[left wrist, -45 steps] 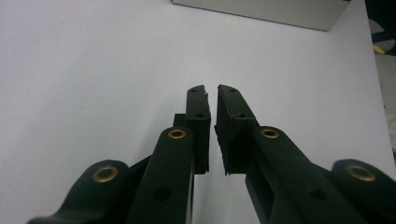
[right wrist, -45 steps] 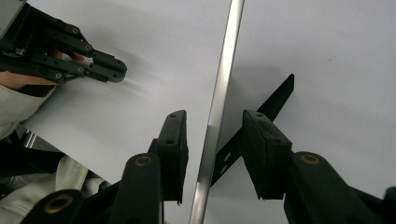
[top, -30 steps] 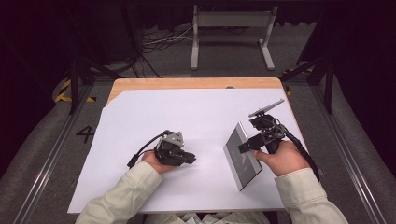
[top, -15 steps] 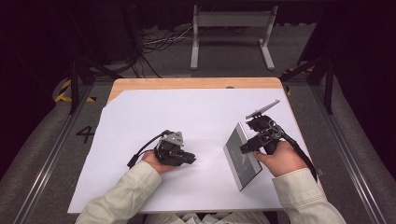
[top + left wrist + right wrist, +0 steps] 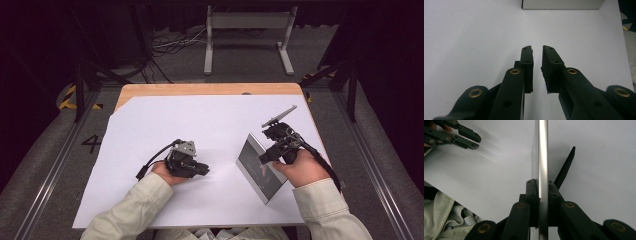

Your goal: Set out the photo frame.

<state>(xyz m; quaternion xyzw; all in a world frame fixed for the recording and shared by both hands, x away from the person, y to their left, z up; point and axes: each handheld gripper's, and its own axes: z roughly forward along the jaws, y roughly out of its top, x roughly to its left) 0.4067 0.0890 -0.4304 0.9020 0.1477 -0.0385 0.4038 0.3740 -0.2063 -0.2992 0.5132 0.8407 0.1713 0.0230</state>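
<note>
Thin silver-framed rectangular panel pinched on edge by the right hand-held gripper (image 5: 266, 156)

The silver-framed, dark-faced flat panel (image 5: 260, 167) is stood up on its edge at the right side of the white-sheeted counter (image 5: 150, 130), tilted a bit, with its bright metal rim (image 5: 543, 170) clamped between the right hand-held gripper's (image 5: 539, 195) jaws, which have just been closing onto it; a slim black prop leg (image 5: 565, 168) is seen sticking out behind it. The left hand-held gripper (image 5: 202, 170) is laid low on the white sheet, well apart from the panel, and its jaws (image 5: 537, 67) are kept a narrow gap apart with nothing pinched between them. A bit of pale cloth (image 5: 444, 220) is spotted past the sheet's near edge.
</note>
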